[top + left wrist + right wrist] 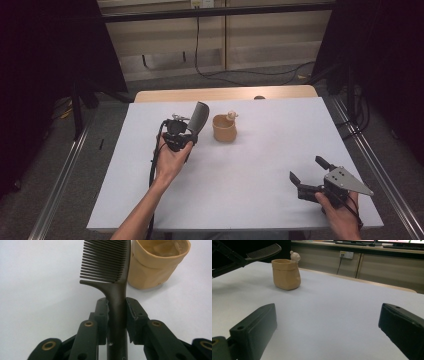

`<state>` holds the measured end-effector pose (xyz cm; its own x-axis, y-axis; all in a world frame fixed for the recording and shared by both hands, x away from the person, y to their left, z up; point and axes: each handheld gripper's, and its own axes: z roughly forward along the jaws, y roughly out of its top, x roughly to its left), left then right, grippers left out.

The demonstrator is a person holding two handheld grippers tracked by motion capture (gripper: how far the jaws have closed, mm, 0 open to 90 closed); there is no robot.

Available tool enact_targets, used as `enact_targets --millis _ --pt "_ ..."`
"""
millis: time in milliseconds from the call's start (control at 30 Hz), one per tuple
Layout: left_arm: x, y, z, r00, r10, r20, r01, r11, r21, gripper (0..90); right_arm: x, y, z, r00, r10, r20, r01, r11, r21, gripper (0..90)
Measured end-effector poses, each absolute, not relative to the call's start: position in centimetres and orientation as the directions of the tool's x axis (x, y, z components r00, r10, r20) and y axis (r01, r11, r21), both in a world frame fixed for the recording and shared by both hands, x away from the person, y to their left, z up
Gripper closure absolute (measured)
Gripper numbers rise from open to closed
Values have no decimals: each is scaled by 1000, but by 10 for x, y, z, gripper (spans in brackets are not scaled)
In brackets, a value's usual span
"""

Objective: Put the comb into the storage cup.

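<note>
My left gripper [186,134] is shut on the handle of a dark comb [198,116], which points up and away above the white table. In the left gripper view both pads clamp the comb [107,263] handle, teeth to the left. Just right of the comb stands a tan cup [224,128] with a small bear figure [231,115] on its rim; the cup [155,263] sits close beyond the comb. My right gripper [309,173] rests open near the front right corner, nothing between its fingers. The right gripper view has the cup [286,275] far left and the comb [264,251] above it.
The white table top [260,165] has a wooden strip [225,93] along its far edge. Metal rails [62,175] run down both sides. Cables lie on the floor behind, and cabinets with a wall socket [346,254] stand beyond the table.
</note>
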<state>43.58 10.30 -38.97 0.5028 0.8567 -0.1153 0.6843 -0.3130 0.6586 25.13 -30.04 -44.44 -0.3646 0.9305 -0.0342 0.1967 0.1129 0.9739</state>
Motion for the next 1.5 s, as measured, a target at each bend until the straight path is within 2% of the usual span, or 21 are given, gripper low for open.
enact_targets --millis 467,867,1133,1167,1500 --pt "436 107 -389 513 845 -147 653 -274 706 728 251 -300 -444 -371 928 -35 196 115 974 16" --pt "431 120 -386 569 808 -154 555 -239 797 728 249 -302 -443 -366 930 -29 193 107 975 16" --pt "423 117 -382 583 803 -124 479 -217 850 728 249 -301 -443 -367 930 -29 193 107 975 15" --pt "422 117 -382 587 803 -99 461 -231 857 729 248 -302 -443 -367 930 -30 193 108 975 15" --pt "422 120 -377 602 789 -118 414 -183 892 728 248 -302 -443 -364 931 -27 189 102 977 15"
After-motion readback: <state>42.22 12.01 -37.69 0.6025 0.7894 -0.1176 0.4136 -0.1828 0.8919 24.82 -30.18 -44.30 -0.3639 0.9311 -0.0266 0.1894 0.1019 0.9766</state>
